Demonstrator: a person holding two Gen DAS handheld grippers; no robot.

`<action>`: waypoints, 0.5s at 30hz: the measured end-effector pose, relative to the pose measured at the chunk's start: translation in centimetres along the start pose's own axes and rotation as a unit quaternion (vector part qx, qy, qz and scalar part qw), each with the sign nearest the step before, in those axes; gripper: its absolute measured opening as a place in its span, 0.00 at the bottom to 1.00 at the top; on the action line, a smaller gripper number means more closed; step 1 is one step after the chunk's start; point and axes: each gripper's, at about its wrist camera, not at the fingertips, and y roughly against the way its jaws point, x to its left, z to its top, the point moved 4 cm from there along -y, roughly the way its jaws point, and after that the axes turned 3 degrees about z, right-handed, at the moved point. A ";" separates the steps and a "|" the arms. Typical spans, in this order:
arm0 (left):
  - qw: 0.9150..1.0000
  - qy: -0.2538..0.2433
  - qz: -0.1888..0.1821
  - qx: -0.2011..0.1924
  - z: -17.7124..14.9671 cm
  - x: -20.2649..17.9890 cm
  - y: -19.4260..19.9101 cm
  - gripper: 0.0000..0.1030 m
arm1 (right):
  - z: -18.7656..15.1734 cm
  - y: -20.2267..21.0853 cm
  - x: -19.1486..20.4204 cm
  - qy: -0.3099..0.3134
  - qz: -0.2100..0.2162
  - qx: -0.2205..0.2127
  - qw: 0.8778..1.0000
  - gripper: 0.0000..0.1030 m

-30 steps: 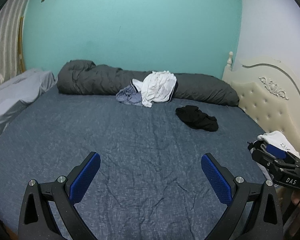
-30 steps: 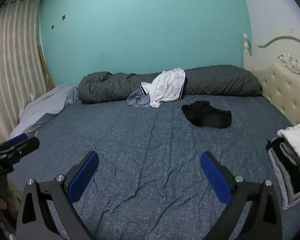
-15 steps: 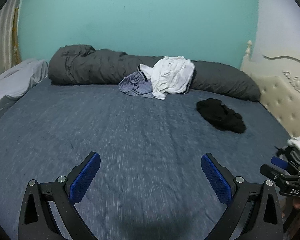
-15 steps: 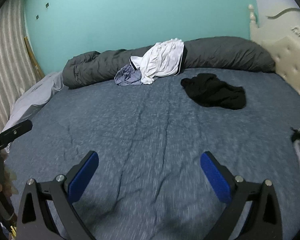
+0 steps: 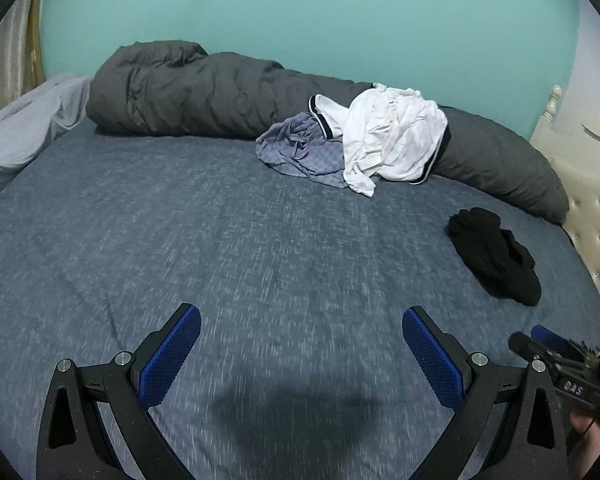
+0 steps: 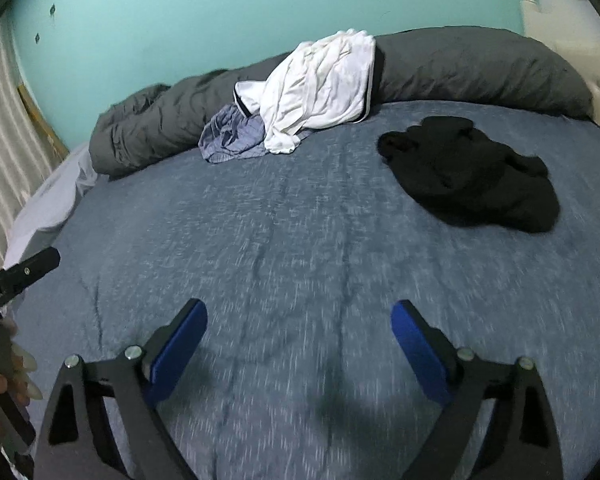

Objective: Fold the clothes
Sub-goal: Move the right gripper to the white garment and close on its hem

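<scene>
Progress, judged from the present views: no garment is held, and three unfolded garments are seen on the bed (image 6: 300,240). All places are given relative to the rolled grey duvet (image 5: 180,88) along the far edge.

- White garment (image 6: 316,88): draped crumpled against the duvet's front, partly lying on it.
- Pale blue checked garment (image 5: 300,152): bunched just in front of the duvet, touching the white garment and partly under it.
- Black garment (image 6: 472,176): heaped on the sheet in front of the duvet's right end, apart from the other two.

No folded stack is visible in either present view, so completed work cannot be confirmed here. At least three pieces are judged left.

Left gripper (image 5: 300,344): jaws spread wide, nothing between them, only bare sheet beneath. Right gripper (image 6: 300,336): jaws also spread and empty; they have just been closing slightly, with nothing between them.

Writing: on the right gripper's body, seen at the edge of the left wrist view, white letters are read as "DAS". No clothing label is legible.
</scene>
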 end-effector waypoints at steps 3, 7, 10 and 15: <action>1.000 0.012 0.007 0.011 1.1 0.9 -2.2 1.00 | 2.3 -3.0 0.1 0.005 -0.002 0.011 1.000 0.91; 0.999 0.034 0.011 0.030 2.6 2.3 -5.6 1.00 | 5.2 -7.1 0.4 0.012 -0.006 0.026 1.000 0.77; 0.998 0.042 0.018 0.040 3.7 3.3 -7.9 1.00 | 7.6 -10.7 0.1 0.002 -0.006 0.033 0.999 0.74; 0.997 0.059 0.025 0.051 4.9 5.2 -11.2 1.00 | 11.1 -16.8 -0.2 -0.004 -0.002 0.045 0.999 0.74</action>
